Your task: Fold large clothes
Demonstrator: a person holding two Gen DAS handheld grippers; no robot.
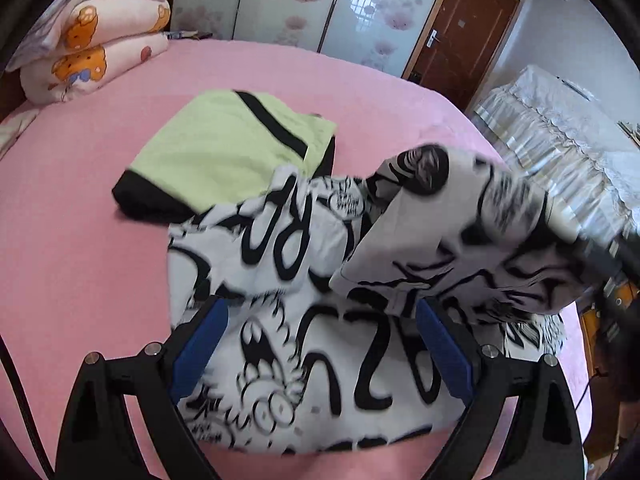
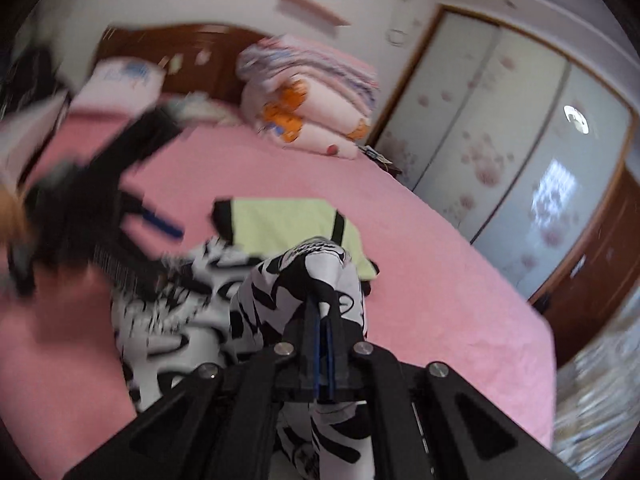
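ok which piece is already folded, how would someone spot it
Start from the pink bed. Near its middle, a neat flat rectangle lies beyond the rumpled black-and-white printed garment. That folded piece is plain pale green with black trim, unlike its busy cartoon-print neighbour.

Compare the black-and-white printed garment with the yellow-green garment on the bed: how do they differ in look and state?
The printed garment bears bold black cartoon graphics on white; the yellow-green garment is plain with black trim. The printed garment is partly lifted, one flap pinched in the shut right gripper; the yellow-green garment lies flat, already folded and untouched. The printed one overlaps the yellow-green one's near edge. Both rest on the pink bed.
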